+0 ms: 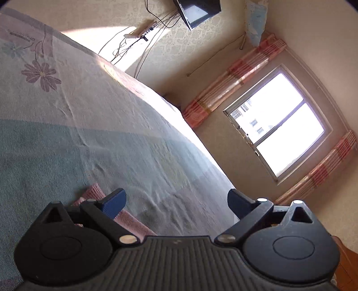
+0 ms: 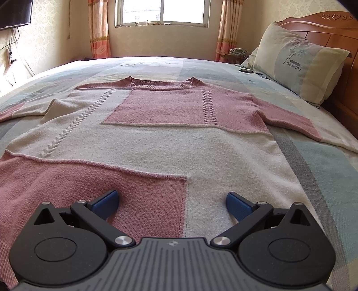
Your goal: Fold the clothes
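Observation:
A pink and cream knit sweater [image 2: 156,134] lies spread flat on the bed, neck toward the window, both sleeves out to the sides. My right gripper [image 2: 172,203] stands open low over the hem, one blue pad over the pink panel, the other over the cream panel, nothing between them. In the tilted left wrist view my left gripper [image 1: 176,203] is open above the bedspread, with nothing between its pads. A pink ribbed sleeve end [image 1: 127,219] lies just under and behind its left finger [image 1: 114,202].
The striped bedspread [image 2: 324,170] covers the bed. A pillow [image 2: 297,65] leans on the wooden headboard [image 2: 331,33] at right. A window [image 2: 163,11] with curtains is on the far wall. A wall TV [image 1: 197,11] and cables [image 1: 125,44] hang beyond the bed's edge.

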Tool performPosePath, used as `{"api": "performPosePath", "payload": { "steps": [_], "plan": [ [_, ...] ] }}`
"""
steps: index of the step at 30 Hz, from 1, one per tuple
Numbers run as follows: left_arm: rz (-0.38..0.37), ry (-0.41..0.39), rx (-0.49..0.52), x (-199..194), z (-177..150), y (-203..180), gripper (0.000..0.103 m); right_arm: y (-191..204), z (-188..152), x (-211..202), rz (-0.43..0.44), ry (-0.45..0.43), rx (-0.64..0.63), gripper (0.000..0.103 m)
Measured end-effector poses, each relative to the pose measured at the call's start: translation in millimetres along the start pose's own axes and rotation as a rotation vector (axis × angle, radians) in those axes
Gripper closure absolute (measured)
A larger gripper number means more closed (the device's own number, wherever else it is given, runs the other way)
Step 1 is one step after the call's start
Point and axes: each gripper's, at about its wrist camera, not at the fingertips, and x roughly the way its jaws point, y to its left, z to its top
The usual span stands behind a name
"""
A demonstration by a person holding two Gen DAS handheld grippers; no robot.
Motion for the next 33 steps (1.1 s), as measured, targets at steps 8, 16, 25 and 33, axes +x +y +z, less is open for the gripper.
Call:
{"api": "performPosePath", "payload": {
  "steps": [8,16,25,33],
  "plan": [
    [0.091,0.342,0.318,51,-49,-58,0.006,0,0,-1,0.000,0.002,-0.001,0.000],
    [0.465,0.296,0.565,36,-53,-74,0.006,0,2,-1,-0.006,0.014,-0.002,0.000],
    [0.150,0.368,0.908,41,-139,-178,0.006,1,1,-1,-0.008,0.014,0.000,0.000],
    [0.261,0.501,0.842,54,-133,-152,0.001,0,2,-1,-0.006,0.022,0.000,0.000]
  ]
}}
